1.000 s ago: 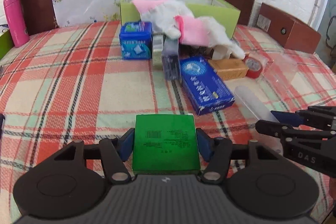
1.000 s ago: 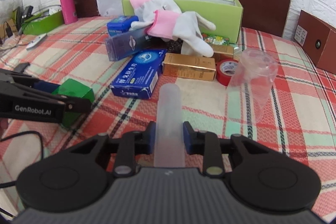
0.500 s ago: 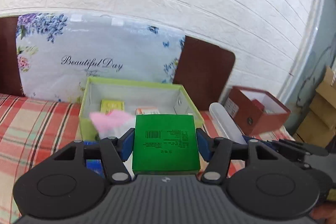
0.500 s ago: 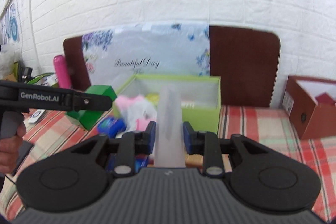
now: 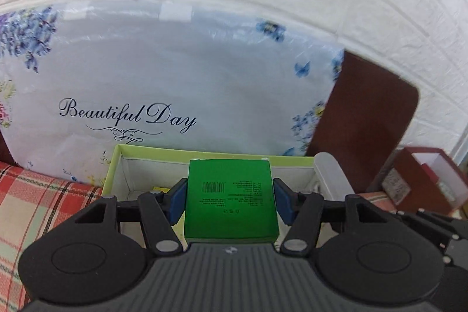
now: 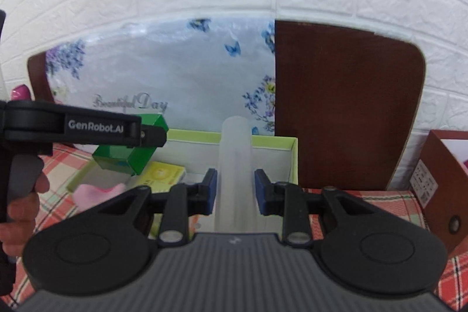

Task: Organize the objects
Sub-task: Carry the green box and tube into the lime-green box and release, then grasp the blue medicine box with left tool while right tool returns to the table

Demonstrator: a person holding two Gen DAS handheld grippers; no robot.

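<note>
Left gripper (image 5: 230, 198) clamps the green box (image 5: 230, 201) above the near-left part of the lime bin (image 6: 293, 160). Right gripper (image 6: 235, 191) pinches a frosted tube (image 6: 235, 165) over the bin's middle. Risk: the tools stand close above the bin and could knock together on release.

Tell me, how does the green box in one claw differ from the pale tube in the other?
The green box is flat-sided, opaque and printed with a barcode; the frosted tube is round, see-through and unmarked. The box is wide, so the left claw stands wide around it; the tube is slim, so the right claw pinches narrow. Both are clamped and held up near the light green bin.
</note>
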